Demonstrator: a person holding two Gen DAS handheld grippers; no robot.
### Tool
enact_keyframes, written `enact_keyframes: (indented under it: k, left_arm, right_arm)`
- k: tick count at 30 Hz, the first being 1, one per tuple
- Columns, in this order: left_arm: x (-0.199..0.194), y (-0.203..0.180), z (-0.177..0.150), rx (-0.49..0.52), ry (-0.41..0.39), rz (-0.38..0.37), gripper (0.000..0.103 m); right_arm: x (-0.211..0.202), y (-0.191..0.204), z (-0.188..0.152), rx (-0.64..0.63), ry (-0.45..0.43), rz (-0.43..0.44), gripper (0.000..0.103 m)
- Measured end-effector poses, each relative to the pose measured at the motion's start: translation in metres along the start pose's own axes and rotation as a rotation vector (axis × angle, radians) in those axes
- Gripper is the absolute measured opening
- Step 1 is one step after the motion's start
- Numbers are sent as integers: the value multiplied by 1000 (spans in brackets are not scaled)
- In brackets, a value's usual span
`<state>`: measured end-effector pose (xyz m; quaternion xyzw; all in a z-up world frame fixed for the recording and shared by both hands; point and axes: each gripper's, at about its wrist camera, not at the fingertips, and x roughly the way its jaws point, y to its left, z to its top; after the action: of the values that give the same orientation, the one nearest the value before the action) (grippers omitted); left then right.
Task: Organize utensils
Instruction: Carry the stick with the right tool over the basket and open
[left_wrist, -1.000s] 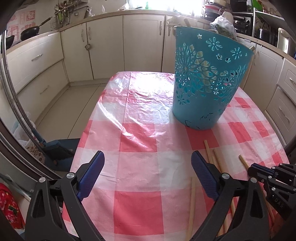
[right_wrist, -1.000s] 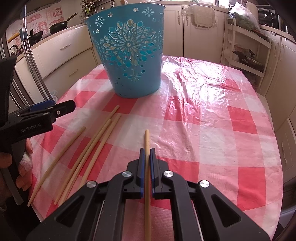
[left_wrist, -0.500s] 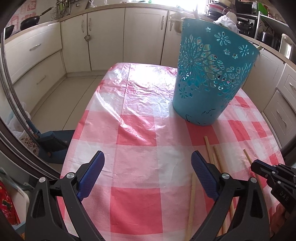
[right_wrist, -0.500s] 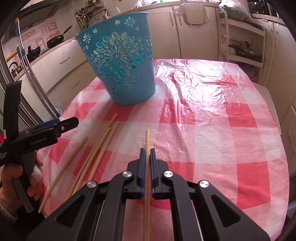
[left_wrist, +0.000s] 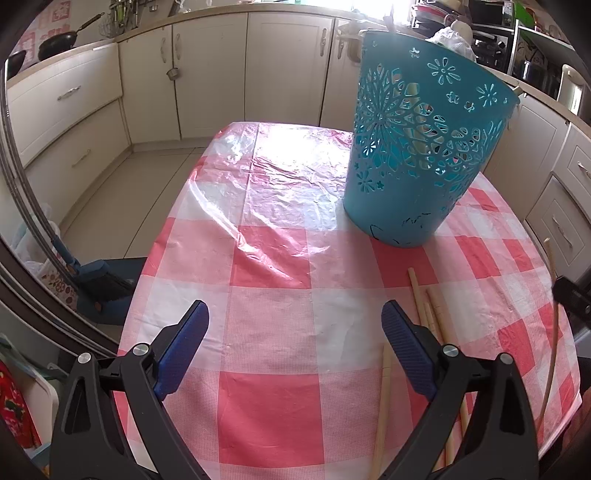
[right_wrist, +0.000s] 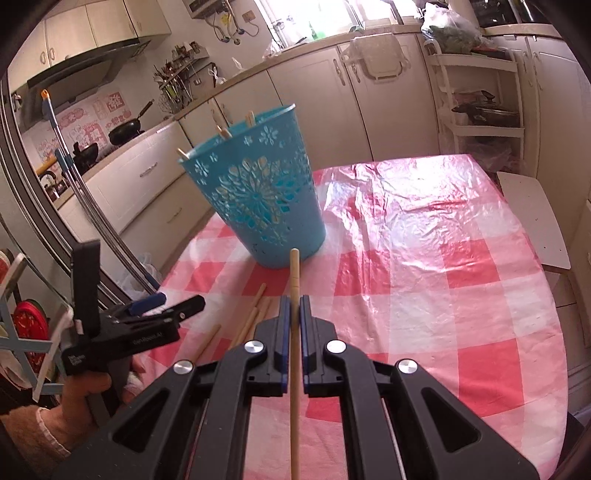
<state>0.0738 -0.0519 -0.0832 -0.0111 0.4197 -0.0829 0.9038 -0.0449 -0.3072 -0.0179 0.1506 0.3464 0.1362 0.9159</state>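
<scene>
Left tool hangs over the worktop with its pads spread wide and nothing between them, just bare checked cloth below. Off its right pad, a few loose sticks lie flat on the cloth, touching or nearly touching one another, well short of the bin.

Moving right, the bin stands upright near the middle of the worktop, teal and full of cut-out holes, with a few stick ends poking over its rim in the right wrist view.

Right tool is clamped tight on one stick, which runs straight out between the pads and points toward the bin's base, clear of the cloth. That looks like the carry toward the bin.

Now the risks. The tip sits low against the bin wall, so if it goes forward without more height it could jab the side and shove or tip the light bin. The cut-outs could snag the tip too. The grip is a thin pinch on a round stick, so a knock against the rim might twist it loose. And the sticks already leaning inside could block the way in.
</scene>
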Motion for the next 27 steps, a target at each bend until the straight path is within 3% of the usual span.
enact_keyframes:
  k: [13, 19, 23, 27]
  left_arm:
    - [-1, 0, 0, 0, -4, 1, 91]
    - [-1, 0, 0, 2, -4, -1, 91]
    - [-1, -1, 0, 1, -5, -2, 91]
    - [-1, 0, -1, -4, -10, -8, 91]
  right_arm:
    - [-36, 20, 68, 50, -145, 180, 6]
    - [-53, 45, 126, 32, -257, 260, 6]
    - [-53, 65, 172, 28, -369, 246, 6]
    - [-27, 77, 203, 28, -459, 159, 6]
